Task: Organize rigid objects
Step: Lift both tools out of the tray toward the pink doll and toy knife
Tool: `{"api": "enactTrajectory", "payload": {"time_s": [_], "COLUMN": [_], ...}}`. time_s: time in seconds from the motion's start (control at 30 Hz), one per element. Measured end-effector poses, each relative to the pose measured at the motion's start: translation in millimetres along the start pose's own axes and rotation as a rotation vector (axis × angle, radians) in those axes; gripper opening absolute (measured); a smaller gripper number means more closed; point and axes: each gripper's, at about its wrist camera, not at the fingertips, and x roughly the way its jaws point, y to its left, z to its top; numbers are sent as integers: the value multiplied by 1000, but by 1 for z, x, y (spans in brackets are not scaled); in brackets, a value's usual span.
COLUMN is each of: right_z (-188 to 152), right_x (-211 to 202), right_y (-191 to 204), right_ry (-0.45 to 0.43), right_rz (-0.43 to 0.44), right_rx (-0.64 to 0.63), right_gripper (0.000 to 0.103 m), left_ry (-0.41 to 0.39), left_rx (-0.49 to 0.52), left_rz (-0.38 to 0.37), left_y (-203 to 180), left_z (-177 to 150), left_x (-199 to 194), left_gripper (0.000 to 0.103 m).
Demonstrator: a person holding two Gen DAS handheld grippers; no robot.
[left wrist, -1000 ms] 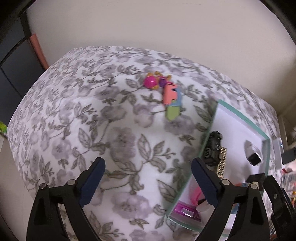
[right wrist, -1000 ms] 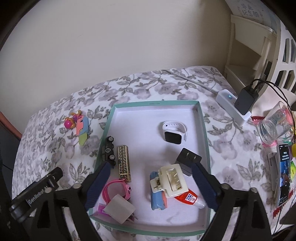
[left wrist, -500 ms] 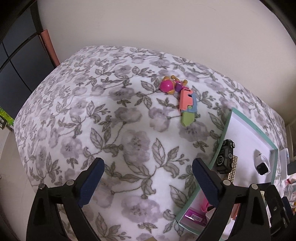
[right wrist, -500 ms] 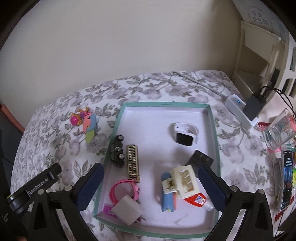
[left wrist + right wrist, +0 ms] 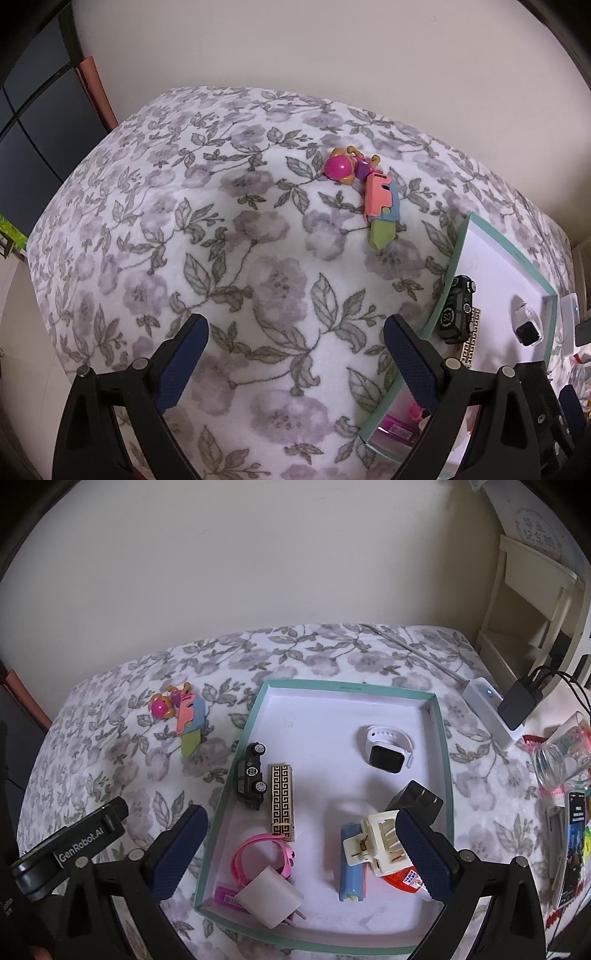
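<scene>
1. The left gripper [image 5: 295, 354] is spread wide with nothing between its fingers; it hangs above the floral cloth [image 5: 207, 258].
2. The right gripper [image 5: 301, 845] is likewise spread wide and empty, positioned above the near end of the teal-rimmed tray [image 5: 445, 760].
3. Two items lie on the cloth outside the tray: a pink-headed toy figure [image 5: 345, 168] and a pastel toy knife [image 5: 380, 210]. The two touch end to end.
4. Relative to the left gripper, both items lie well ahead, slightly right of its centre line, near the wall.
5. Relative to the right gripper, the figure [image 5: 162, 707] and knife [image 5: 190, 725] lie ahead and to the left, just beside the tray's left rim.
6. Tray contents, right wrist view:
   - black toy car [image 5: 253, 775], against the left wall;
   - patterned gold-and-black bar [image 5: 282, 801], just beside the car;
   - white smartwatch [image 5: 388, 749], toward the far right;
   - black plug adapter [image 5: 417, 799];
   - cream hair claw [image 5: 373, 842], resting on a blue tube [image 5: 351, 871] and a glue bottle [image 5: 404, 878];
   - pink band [image 5: 262, 856];
   - white charger block [image 5: 269, 897], at the near-left corner.
</scene>
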Motion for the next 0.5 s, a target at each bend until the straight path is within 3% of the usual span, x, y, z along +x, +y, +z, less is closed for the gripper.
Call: {"api": "enactTrajectory", "payload": {"time_s": [0.13,0.33,0.5], "right_z": [3,17,42], "right_x": [6,18,37], "right_y": [8,28,51], "right_ry": [13,12,47], "right_rz": [25,44,161], "right_rx": [-8,-39,-12], "right_gripper": [103,103,103], "left_ry": [-11,1,18], "left_rx": [15,20,-5], "left_rz": [0,-70,-47], "left_y": [5,29,54], "left_z": [12,49,89], "left_x": [0,13,35], "left_gripper": [96,96,96]}}
